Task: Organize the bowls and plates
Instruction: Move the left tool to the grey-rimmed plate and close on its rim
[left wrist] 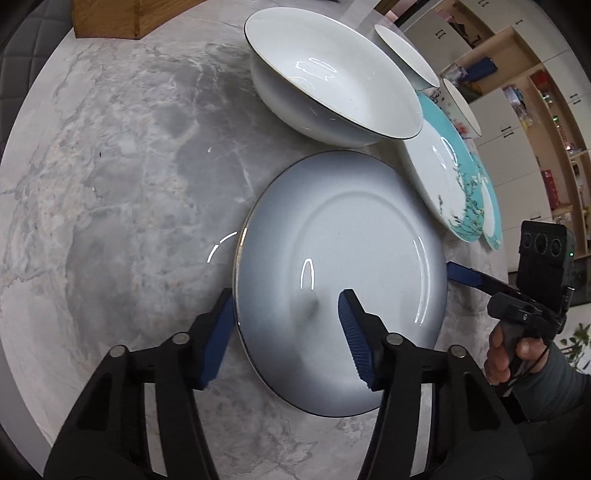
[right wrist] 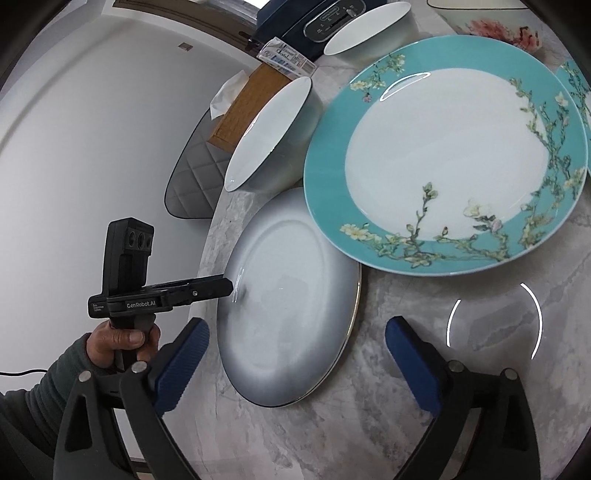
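A grey-white plate (left wrist: 343, 258) with a dark rim lies flat on the marble table (left wrist: 129, 184). My left gripper (left wrist: 286, 295) straddles its near-left rim, one blue pad outside the edge and the other above the plate's face. A wide gap separates the pads, so nothing is pinched. In the right wrist view the same plate (right wrist: 291, 314) lies near the table's edge, with the left gripper's fingers (right wrist: 221, 286) at its rim. My right gripper (right wrist: 297, 325) stands wide open just over the plate's near side. One of its fingers (left wrist: 461, 275) reaches the plate's right edge.
A large white bowl (left wrist: 332, 85) stands just beyond the plate. Two teal floral plates (right wrist: 443, 155) (right wrist: 576, 92) lie to the right, the nearer one overlapping the grey plate's rim. Behind are a small white bowl (right wrist: 369, 29), a flowered bowl (right wrist: 491, 22) and a wooden tissue box (right wrist: 251, 103).
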